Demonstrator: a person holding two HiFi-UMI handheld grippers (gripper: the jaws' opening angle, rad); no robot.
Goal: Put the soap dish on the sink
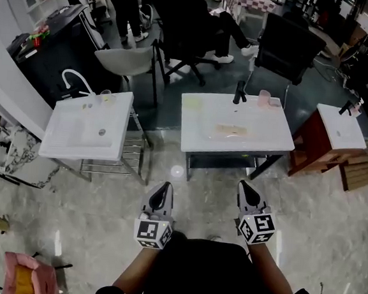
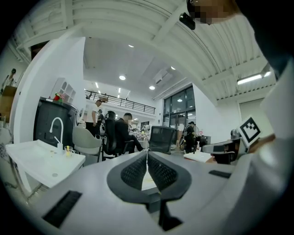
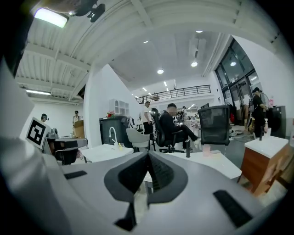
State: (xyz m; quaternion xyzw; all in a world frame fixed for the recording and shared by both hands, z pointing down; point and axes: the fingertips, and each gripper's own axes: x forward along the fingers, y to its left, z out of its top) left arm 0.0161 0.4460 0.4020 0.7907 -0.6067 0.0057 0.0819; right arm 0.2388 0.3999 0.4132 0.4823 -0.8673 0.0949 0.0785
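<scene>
Both tools are clenched with nothing between the jaws. The left tool (image 1: pixel 163 189) and right tool (image 1: pixel 246 192) sit side by side close to the body, aimed across bare floor at the mid sink (image 1: pixel 197 138).

I cannot pick out the soap dish with certainty from here. My best candidate is a flat piece (image 1: pixel 275 102) on the far right corner of the mid sink's rim, just beside a pink cup (image 1: pixel 264 97) and right of the black tap (image 1: pixel 240 92). A tan strip (image 1: pixel 230 129) lying in the basin is the other possibility. It is too small to tell which of them is the dish.

I judge this fits two stages. If the flat piece is the dish, it already lies on the sink as the task asks, and the empty tools are clear of it. If not, the dish is somewhere I cannot identify, and the tools carry nothing. Either way, I need a closer look at that far corner and the basin.

Count:
- **Sinks:** three, the left sink (image 1: pixel 63 142), the mid sink and the right sink (image 1: pixel 348 141).
- **Taps:** three, one on each sink.
- **Pink cup:** one.
- **Tools:** two.
</scene>
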